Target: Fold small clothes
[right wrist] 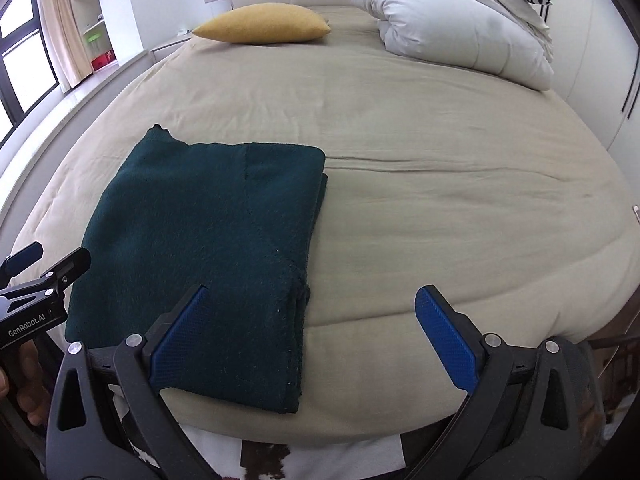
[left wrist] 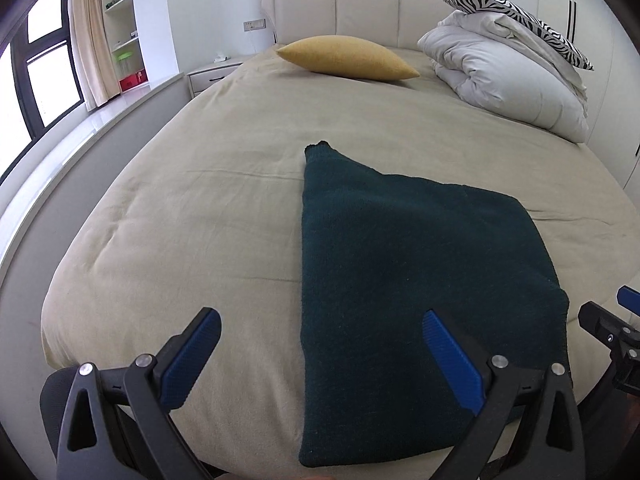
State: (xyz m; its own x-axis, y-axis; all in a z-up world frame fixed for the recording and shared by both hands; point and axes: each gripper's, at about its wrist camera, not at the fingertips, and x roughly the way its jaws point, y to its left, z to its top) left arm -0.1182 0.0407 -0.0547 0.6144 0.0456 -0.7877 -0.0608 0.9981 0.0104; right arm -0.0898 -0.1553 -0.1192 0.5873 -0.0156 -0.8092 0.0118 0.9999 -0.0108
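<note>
A wide bed (left wrist: 208,216) under a beige cover fills the bedroom, with a padded headboard, a window at the left, a yellow cushion (left wrist: 348,58) and a heaped white duvet (left wrist: 508,80) at the far end. Near the foot edge, the left gripper (left wrist: 320,354) hangs with its blue pads spread wide and empty; its right pad sits over the near part of the dark green garment (left wrist: 420,264), its left pad over bare cover. The right gripper (right wrist: 312,334) is likewise released and holding nothing, its left pad above the garment's near right corner, its right pad over bare cover. The garment lies flat at the foot of the bed, already folded into a long panel with layered edges on its right side and a small tab poking out at the far left corner. The lengthwise folds look done; the likely next move is a crosswise fold, which calls for each gripper to pinch a near corner through all layers and carry it toward the far edge.
</note>
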